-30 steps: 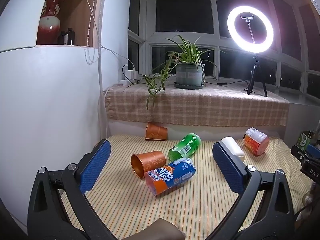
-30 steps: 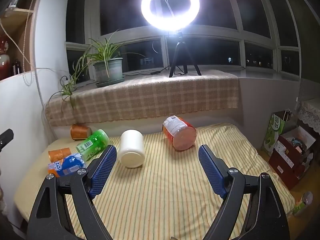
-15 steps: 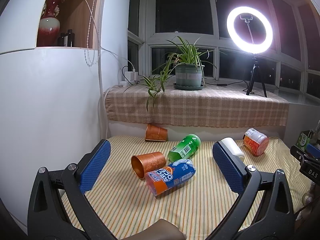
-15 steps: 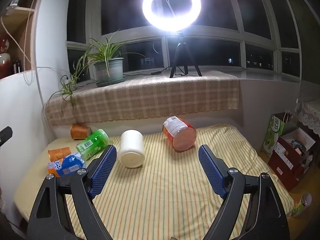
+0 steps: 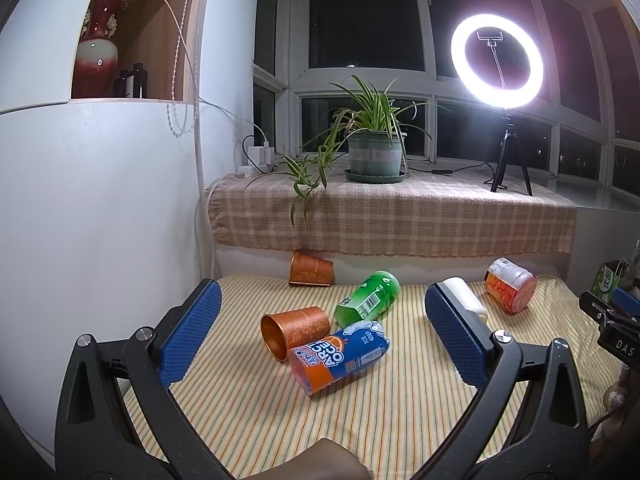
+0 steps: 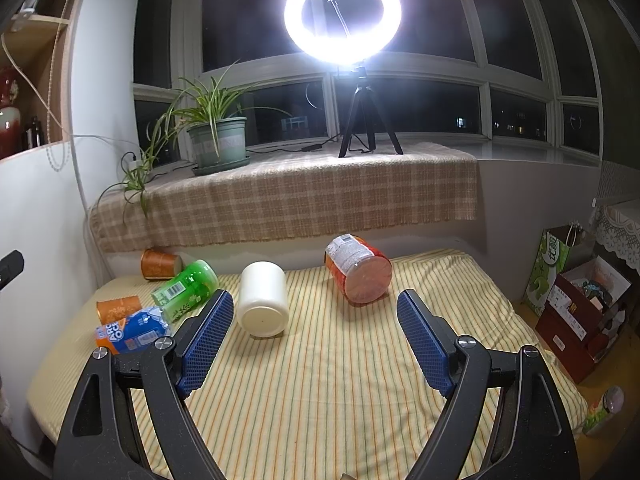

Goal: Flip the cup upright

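Observation:
Several cups lie on their sides on the striped cloth. A copper cup (image 5: 294, 330) lies with its mouth toward me, beside a blue-orange cup (image 5: 340, 356) and a green cup (image 5: 368, 300). A second copper cup (image 5: 311, 269) lies by the back wall. A white cup (image 6: 263, 304) and a red-orange cup (image 6: 358, 274) lie further right. My left gripper (image 5: 320, 336) is open and empty, above and short of the copper and blue cups. My right gripper (image 6: 316, 340) is open and empty, short of the white cup.
A checked cloth covers the window ledge (image 5: 400, 216), with a potted plant (image 5: 374, 156) and a ring light on a tripod (image 5: 498, 64). A white cabinet (image 5: 100, 220) stands at the left. Bags and boxes (image 6: 576, 296) stand on the floor to the right.
Both views have shifted very slightly; the cups have not moved and both grippers stay open.

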